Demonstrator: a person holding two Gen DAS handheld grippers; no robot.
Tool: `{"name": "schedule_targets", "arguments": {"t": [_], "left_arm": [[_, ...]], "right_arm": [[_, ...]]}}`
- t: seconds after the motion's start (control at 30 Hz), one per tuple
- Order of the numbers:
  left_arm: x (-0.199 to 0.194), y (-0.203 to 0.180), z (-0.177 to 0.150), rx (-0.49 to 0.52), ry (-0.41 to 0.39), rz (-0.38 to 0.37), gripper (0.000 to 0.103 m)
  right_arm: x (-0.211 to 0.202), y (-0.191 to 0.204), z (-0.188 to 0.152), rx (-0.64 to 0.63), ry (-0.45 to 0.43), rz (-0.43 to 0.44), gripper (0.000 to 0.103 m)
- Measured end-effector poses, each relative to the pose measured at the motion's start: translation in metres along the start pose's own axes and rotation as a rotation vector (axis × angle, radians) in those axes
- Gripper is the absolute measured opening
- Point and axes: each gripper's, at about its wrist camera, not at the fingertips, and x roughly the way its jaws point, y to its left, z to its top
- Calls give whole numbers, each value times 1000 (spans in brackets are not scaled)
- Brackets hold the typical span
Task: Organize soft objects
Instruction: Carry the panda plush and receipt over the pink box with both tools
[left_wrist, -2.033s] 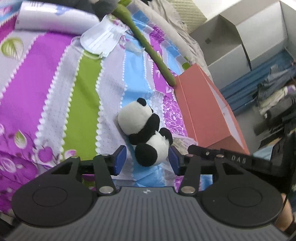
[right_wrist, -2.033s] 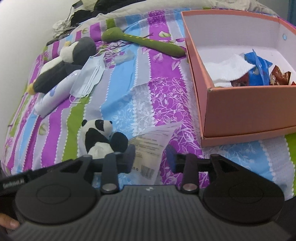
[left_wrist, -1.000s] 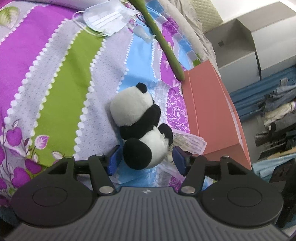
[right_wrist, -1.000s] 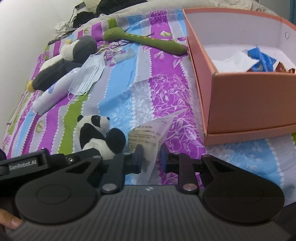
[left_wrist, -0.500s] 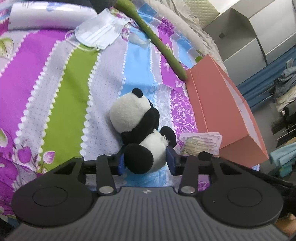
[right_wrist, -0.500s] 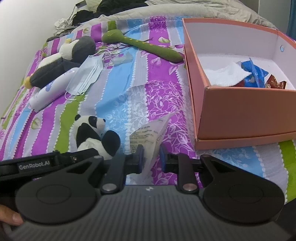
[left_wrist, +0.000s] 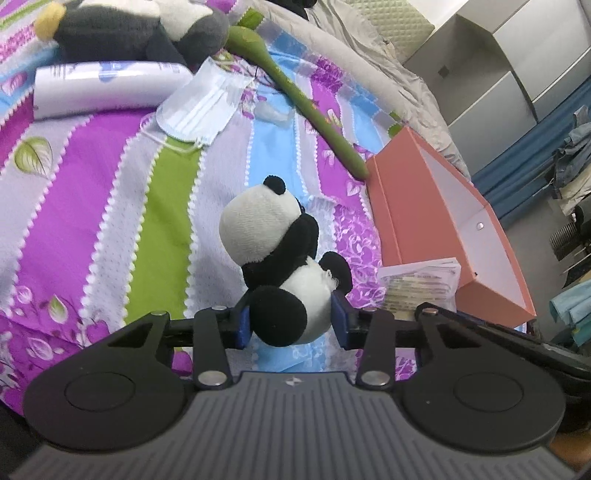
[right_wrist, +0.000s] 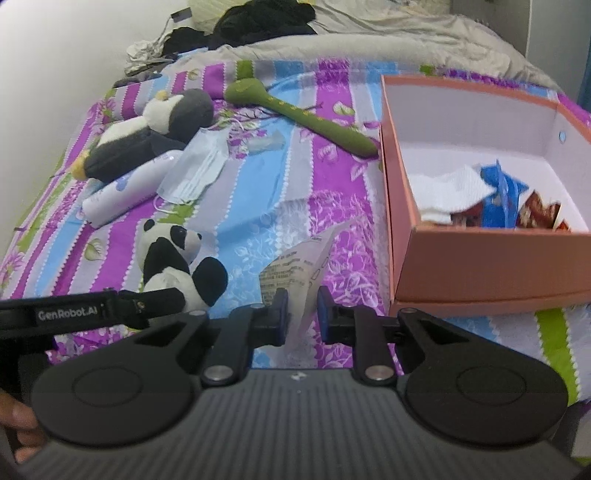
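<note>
In our left hand-held gripper (left_wrist: 290, 325) we have the plush panda (left_wrist: 280, 273) clenched by its lower body, one blue pad on each flank. Its long axis runs away from us toward 11 o'clock, head farthest out, and it looks lifted just clear of the striped bedsheet (left_wrist: 110, 206), though we cannot tell for certain whether it is touching. From this gripper the open salmon-pink box (left_wrist: 413, 206) lies at about 2 o'clock, with a long side wall turned toward us.

Moving right, our right hand-held gripper (right_wrist: 299, 314) grasps a clear printed packet (right_wrist: 299, 266) that stands up between the pads, its free end tipped toward 1 o'clock. From here the box (right_wrist: 480, 266) sits at 2 o'clock, its near wall close by; white cloth and coloured wrappers already lie inside.

We judge that the right hand is nearer the box opening. The panda has farther to travel, rightward over the near wall, and the right gripper and packet lie between it and the box, so the packet likely goes first.
</note>
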Motion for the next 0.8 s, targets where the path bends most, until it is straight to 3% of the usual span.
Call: {"name": "schedule_targets", "arguments": {"t": [0.47,0.8], "left_arm": [[-48,-46,19,154,-31,30,48],[-71,-62,16,180,-53,13,48]], "right_arm": [[-46,9,25,-34,-69,-2,20],[-68,12,25,-30,-108,1,20]]}}
